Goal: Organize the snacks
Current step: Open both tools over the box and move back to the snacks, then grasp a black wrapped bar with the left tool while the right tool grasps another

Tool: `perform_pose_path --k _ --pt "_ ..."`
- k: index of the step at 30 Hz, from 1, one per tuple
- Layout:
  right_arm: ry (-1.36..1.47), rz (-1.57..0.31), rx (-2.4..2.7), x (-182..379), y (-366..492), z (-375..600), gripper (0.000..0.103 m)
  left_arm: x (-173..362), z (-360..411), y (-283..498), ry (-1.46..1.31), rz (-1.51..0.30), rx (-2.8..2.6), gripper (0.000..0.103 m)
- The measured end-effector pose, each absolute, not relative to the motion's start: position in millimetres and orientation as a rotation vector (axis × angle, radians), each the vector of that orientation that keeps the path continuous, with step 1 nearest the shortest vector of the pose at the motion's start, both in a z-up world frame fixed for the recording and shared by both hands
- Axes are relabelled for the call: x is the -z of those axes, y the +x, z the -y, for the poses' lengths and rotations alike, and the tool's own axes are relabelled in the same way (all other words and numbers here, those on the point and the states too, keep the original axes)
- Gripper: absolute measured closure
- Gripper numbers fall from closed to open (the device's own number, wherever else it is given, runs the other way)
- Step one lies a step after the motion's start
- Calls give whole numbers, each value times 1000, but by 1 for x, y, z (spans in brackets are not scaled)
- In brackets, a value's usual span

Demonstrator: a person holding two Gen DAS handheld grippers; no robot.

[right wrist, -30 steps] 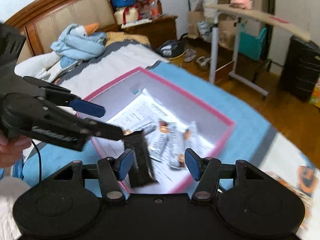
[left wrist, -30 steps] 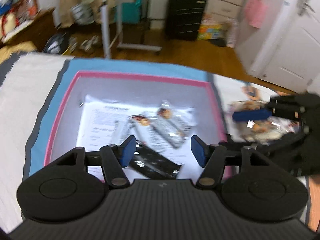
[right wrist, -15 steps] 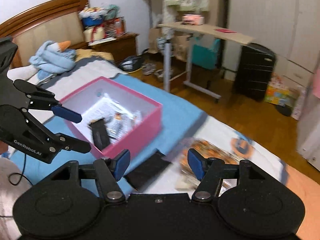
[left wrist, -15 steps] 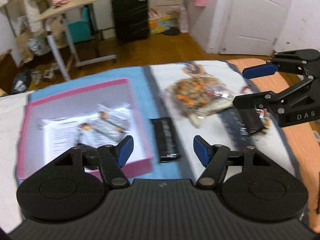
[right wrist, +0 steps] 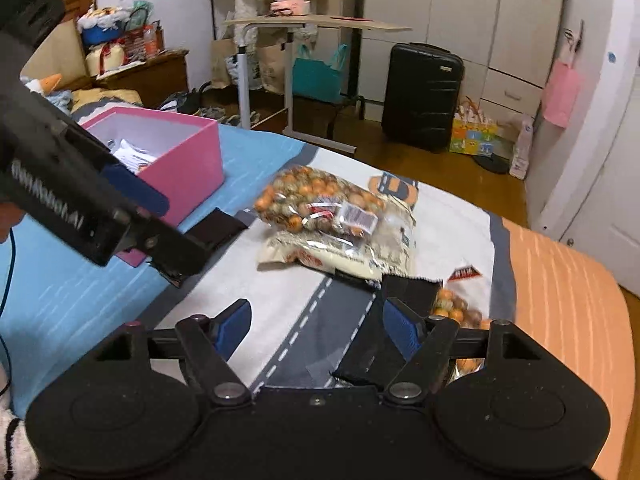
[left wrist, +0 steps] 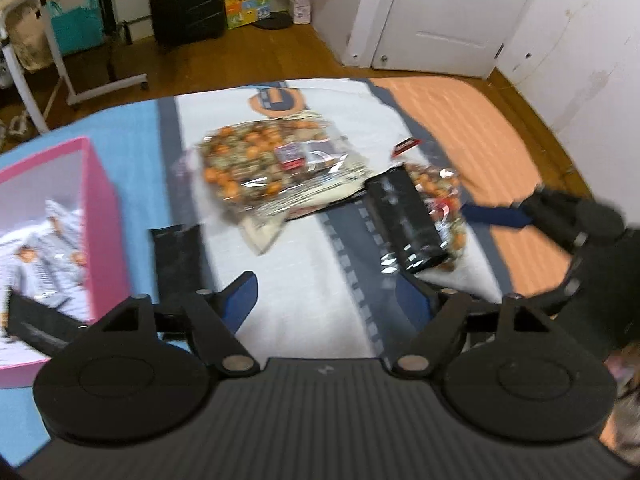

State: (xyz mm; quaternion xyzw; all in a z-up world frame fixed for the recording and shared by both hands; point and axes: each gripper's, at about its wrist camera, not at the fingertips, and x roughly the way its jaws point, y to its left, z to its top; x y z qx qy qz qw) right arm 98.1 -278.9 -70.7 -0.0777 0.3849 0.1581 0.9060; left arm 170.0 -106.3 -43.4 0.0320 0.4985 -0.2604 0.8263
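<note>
Your left gripper [left wrist: 326, 294] has its jaws spread wide with nothing between them, only the white bedsheet with the grey road print [left wrist: 304, 264] underneath. They have just been opening further. Same for your right gripper [right wrist: 316, 326]: jaws apart, just been widening, no pad pressing on anything. The black glossy snack packet [right wrist: 384, 332] lies under its right finger, partly hidden, so contact there is unclear.

In the left view that same black packet [left wrist: 404, 220] lies flat on the sheet, overlapping a small clear bag of orange round snacks [left wrist: 444, 196], with your right gripper's blue pad just beside it.

The big clear bag of orange and brown round snacks [right wrist: 320, 204] sits mid-sheet on top of a flat white pouch [right wrist: 340, 256], ahead of both grippers.

A second black flat packet [left wrist: 178, 256] lies on the blue part of the sheet, just beside the pink open cardboard box [right wrist: 188, 152]. The box holds grey-white wrapped bars [left wrist: 52, 236] and a printed paper; another dark packet shows at its near edge, blurred.

Your left gripper body crosses the right view's left side, in front of the box.
</note>
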Motion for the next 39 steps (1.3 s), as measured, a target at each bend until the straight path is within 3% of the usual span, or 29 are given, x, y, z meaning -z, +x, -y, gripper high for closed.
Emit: perform_pose_path --k 12,20,22,25,28,30,32,39 --pt "-302 -688 -178 153 97 273 23 99 145 186 -91 -1040 593 27" --pt "-376 -622 -118 173 95 265 23 144 172 184 -193 -1009 642 29" --pt "-363 -615 -95 176 95 266 25 154 177 184 -177 -1017 650 29" --pt "-277 -636 -53 178 98 276 36 165 185 182 -138 -1008 644 31" --pt "-190 -632 -42 178 97 286 38 167 188 178 -118 -969 662 40" --pt "-211 -634 -44 179 97 285 39 168 189 180 -148 -986 689 53" --pt "-215 -631 -37 180 95 283 40 171 188 183 -192 -1004 701 59" --pt "-175 -626 -25 177 89 287 50 164 195 176 -163 -980 701 63"
